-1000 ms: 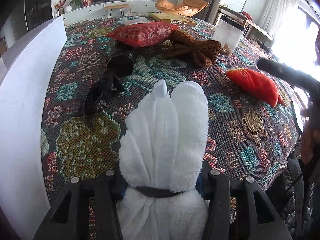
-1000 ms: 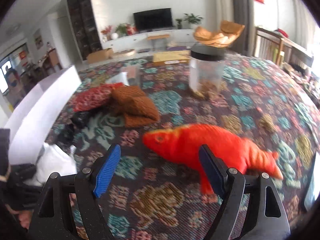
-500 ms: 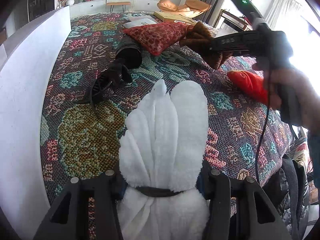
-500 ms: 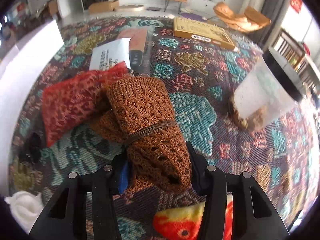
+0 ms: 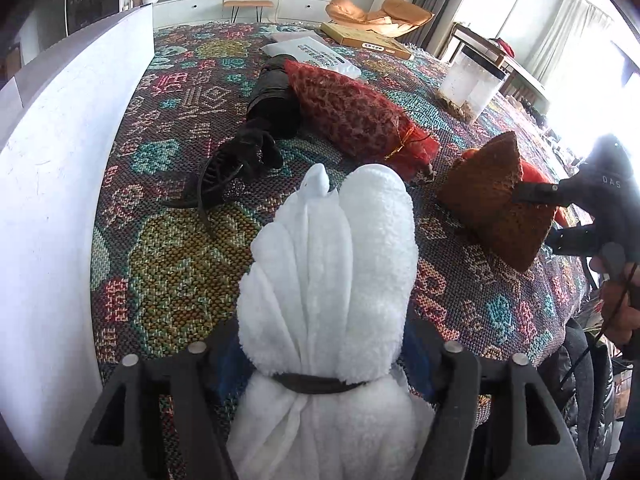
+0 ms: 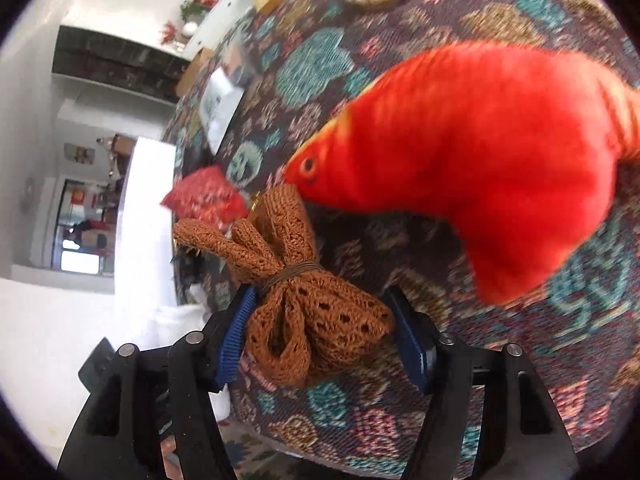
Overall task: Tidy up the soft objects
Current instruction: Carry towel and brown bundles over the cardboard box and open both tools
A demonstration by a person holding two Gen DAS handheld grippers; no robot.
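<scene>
White fleece bundle (image 5: 328,280) (tied with a dark band) lies at the near edge of the patterned bedspread (image 5: 180,264), between the left gripper (image 5: 320,364) whose jaws have just opened off it. Brown knit bundle (image 6: 304,312) sits farther right, beside the red plush fish (image 6: 480,148), between the right gripper (image 6: 320,332) whose jaws have just widened, pads slack.

text: "DAS" | on: right hand-held gripper (image 5: 532,216) body | other print: unreadable

Clear jar (image 5: 470,84), flat box (image 5: 366,41)
</scene>
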